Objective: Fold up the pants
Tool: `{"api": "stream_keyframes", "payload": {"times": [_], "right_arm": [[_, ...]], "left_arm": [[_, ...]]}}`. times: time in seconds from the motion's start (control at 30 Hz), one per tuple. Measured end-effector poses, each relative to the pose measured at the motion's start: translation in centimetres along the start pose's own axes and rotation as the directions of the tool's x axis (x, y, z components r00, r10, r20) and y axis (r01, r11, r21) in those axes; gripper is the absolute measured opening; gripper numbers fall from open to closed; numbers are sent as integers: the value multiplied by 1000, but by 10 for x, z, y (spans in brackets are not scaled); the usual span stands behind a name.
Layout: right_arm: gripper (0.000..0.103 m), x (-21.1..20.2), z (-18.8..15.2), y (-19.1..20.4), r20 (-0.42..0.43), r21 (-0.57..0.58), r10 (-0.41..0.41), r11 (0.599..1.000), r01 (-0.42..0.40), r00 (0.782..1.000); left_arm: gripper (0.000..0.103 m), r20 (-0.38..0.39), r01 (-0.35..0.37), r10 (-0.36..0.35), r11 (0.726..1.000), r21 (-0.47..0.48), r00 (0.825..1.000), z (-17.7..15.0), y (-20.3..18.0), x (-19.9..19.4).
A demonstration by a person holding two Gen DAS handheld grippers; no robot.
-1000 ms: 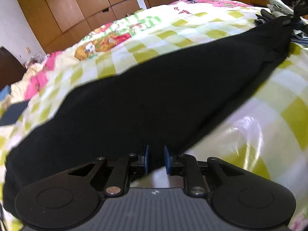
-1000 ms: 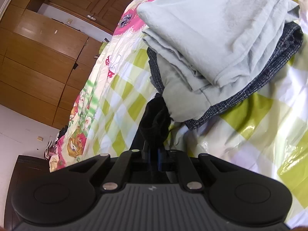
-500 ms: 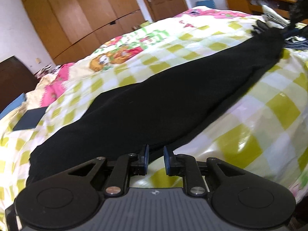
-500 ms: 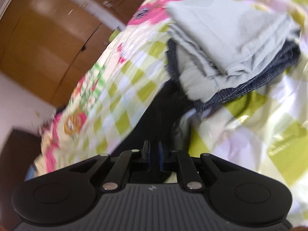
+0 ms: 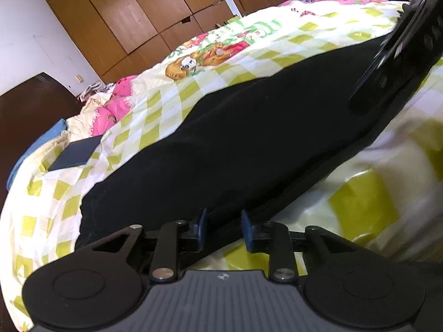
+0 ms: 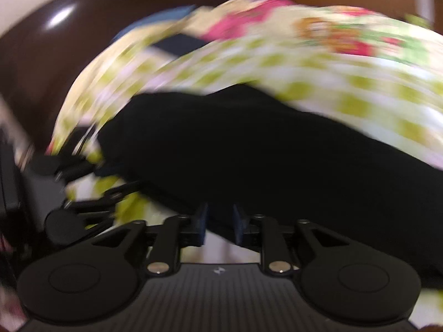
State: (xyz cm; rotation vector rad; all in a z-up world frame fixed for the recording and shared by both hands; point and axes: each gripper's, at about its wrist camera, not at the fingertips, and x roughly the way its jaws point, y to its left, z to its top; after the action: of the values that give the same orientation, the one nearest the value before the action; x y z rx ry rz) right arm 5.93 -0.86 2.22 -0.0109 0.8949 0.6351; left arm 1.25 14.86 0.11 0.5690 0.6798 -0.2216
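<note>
The black pants (image 5: 235, 144) lie stretched across the green-checked bedspread (image 5: 368, 202). My left gripper (image 5: 223, 228) sits at their near edge with fabric between its blue pads (image 5: 202, 221); the jaws stand slightly apart. My right gripper (image 6: 219, 222) is over the black pants (image 6: 263, 149) too, its jaws a little apart with black cloth between them. The right wrist view is blurred by motion. The right gripper's body (image 5: 398, 55) shows at the far right of the left wrist view.
A dark flat rectangle (image 5: 74, 153) lies on the bed near the pillows. Pink bedding (image 5: 110, 110) and a dark headboard (image 5: 33, 110) are at the left. Wooden wardrobes (image 5: 133, 19) line the far wall. The left gripper's body (image 6: 55, 177) shows at left in the right wrist view.
My right gripper has swung away from the folded clothes pile toward the left end of the pants, carrying the leg end. Both grippers' jaws have widened slightly.
</note>
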Motion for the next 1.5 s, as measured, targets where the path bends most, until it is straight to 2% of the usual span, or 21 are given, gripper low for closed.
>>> {"api": "stream_keyframes", "payload": {"times": [0.13,0.33,0.4,0.43,0.47,0.6,0.63,0.67,0.7,0.73,0.87,1.0,1.03,1.1,1.17,1.23,1.3,1.4,1.5], "right_arm": [[27,30,3,18,-57,-89,1,996,-6,998],[29,51,10,21,-78,-156,-56,987,43,995],[34,46,8,28,-80,-205,-48,978,30,996],[43,43,6,30,-75,-223,-46,974,28,996],[46,43,4,30,-73,-240,-51,970,32,996],[46,60,7,33,-71,-249,-90,966,70,993],[43,63,10,32,-73,-232,-97,970,78,993],[32,63,13,31,-71,-217,-95,973,77,993],[25,62,16,30,-70,-193,-85,979,70,994],[14,60,20,28,-73,-161,-66,986,54,995],[8,47,21,34,-61,-147,-55,988,45,997],[8,44,13,42,-67,-150,-43,988,32,997],[1,43,12,45,-72,-149,-23,989,12,997],[1,45,5,48,-101,-144,15,989,-30,995],[1,53,0,50,-100,-162,-22,987,5,995],[2,50,2,45,-86,-112,6,994,-16,996],[8,38,4,44,-50,-134,0,991,-7,999],[8,27,3,46,-17,-208,-32,978,27,999],[17,36,1,47,-20,-264,-80,962,72,997]], "left_arm": [[45,13,26,-27,999,35,1000,-2,1,5],[51,34,43,-46,995,88,998,0,7,10],[51,41,64,-70,990,124,997,-3,7,5],[51,41,69,-75,987,145,996,-5,7,3],[51,40,65,-72,985,162,997,-7,6,3],[52,46,49,-57,985,163,997,0,7,12],[52,45,46,-54,986,161,998,2,8,13],[50,45,40,-48,986,160,998,3,8,13],[45,49,34,-42,987,155,998,3,9,12],[33,50,29,-37,989,146,998,3,11,10],[28,60,33,-38,996,84,997,-2,20,1],[24,50,26,-31,995,97,998,-8,15,-3],[23,47,26,-30,995,99,998,-10,14,-6],[22,20,29,-31,996,90,999,-15,15,-7],[22,-8,13,-12,996,93,1000,-21,14,-3],[22,-2,2,-2,997,78,1000,-23,15,-7],[23,31,-8,6,998,69,1000,-18,16,-16],[24,74,-3,-6,993,120,997,-7,8,-22],[27,52,19,-30,980,197,998,-2,-7,-10]]}}
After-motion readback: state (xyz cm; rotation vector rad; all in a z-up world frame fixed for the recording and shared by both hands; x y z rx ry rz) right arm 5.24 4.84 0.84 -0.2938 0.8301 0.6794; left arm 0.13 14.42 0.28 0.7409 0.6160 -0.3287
